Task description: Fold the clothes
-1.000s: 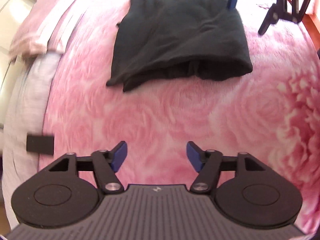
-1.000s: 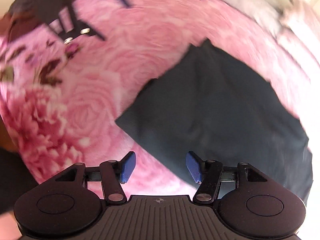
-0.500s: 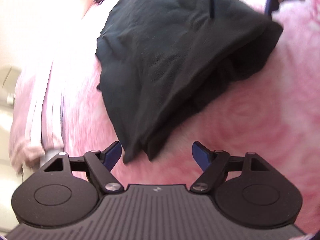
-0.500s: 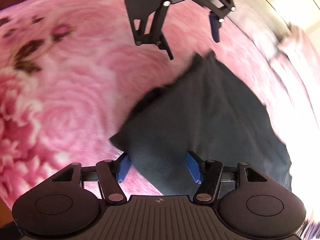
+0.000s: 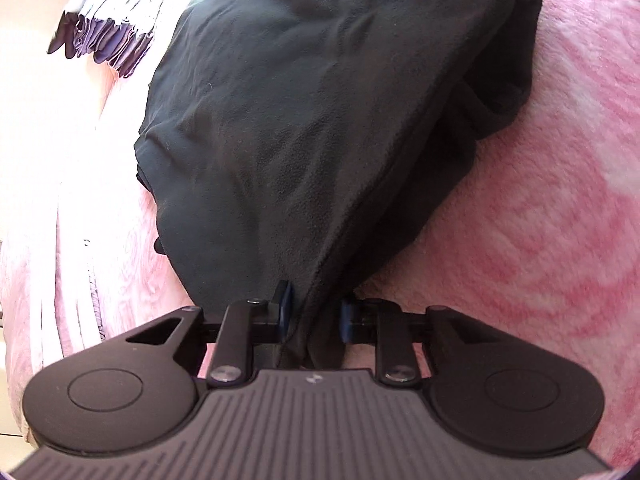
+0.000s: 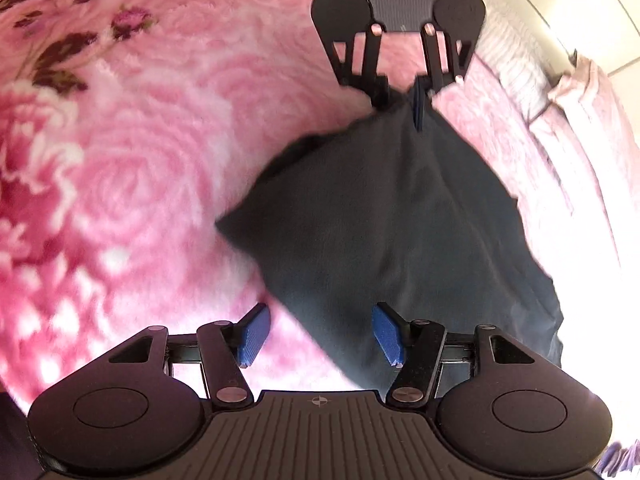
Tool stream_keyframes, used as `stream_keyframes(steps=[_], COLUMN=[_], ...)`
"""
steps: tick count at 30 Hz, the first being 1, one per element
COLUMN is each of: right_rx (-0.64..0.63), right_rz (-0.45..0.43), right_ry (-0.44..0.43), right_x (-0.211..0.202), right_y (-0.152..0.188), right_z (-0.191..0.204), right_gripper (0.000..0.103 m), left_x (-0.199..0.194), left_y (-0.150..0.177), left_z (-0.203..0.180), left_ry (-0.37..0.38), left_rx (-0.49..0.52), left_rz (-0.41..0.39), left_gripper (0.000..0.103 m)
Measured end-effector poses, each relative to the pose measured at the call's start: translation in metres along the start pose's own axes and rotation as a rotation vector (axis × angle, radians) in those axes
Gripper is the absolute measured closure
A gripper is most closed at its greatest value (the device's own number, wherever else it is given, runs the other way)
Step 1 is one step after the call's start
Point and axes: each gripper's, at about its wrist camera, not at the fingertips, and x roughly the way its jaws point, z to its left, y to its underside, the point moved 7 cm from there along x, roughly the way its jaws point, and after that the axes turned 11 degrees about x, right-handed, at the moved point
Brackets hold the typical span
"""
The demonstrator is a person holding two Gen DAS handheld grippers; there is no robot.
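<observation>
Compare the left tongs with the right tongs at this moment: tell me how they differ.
The left tongs are closing, a bunched corner of the black garment pinched between their pads; the right tongs stand wide open. The left grip a corner; the right straddle the garment's opposite edge without pressing it. Both have blue pads, point down at the same garment, and work over the pink floral blanket.

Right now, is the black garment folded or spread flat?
Folded. The garment lies in stacked layers on the blanket, with several edges showing along its right side.
</observation>
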Motion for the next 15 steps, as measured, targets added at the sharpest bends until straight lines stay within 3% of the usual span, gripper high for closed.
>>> stream_keyframes(steps=[3,4,5,6,9,15], right_rx=[-0.001,0.005,0.033,0.062,0.172,0.211], right_rz=[-0.041,-0.046,-0.035,-0.025,-0.018,-0.078], right_ry=[-0.010,-0.015,-0.031,-0.046,-0.094,-0.206], right_x=[0.005,0.007,0.007,0.007,-0.006,-0.067], right_y=[-0.021,-0.027,-0.030,-0.033,-0.041,-0.062], right_z=[0.003,0.004,0.001,-0.001,-0.016,-0.009], right_gripper=[0.044,0.052,0.064,0.092,0.099,0.099], left_x=[0.001,0.001,0.000,-0.003,-0.018,-0.074], left_y=[-0.001,-0.001,-0.001,-0.001,-0.001,0.001], left_z=[0.002,0.002,0.003,0.005,0.011,0.005], left_ry=[0.007,0.012,0.013,0.013,0.011,0.045], left_rx=[-0.022,-0.028,-0.034,-0.042,-0.071,-0.108], left_rz=[0.000,0.002,0.005,0.007,0.005,0.015], left_gripper=[0.088,0.089,0.092,0.094,0.096,0.096])
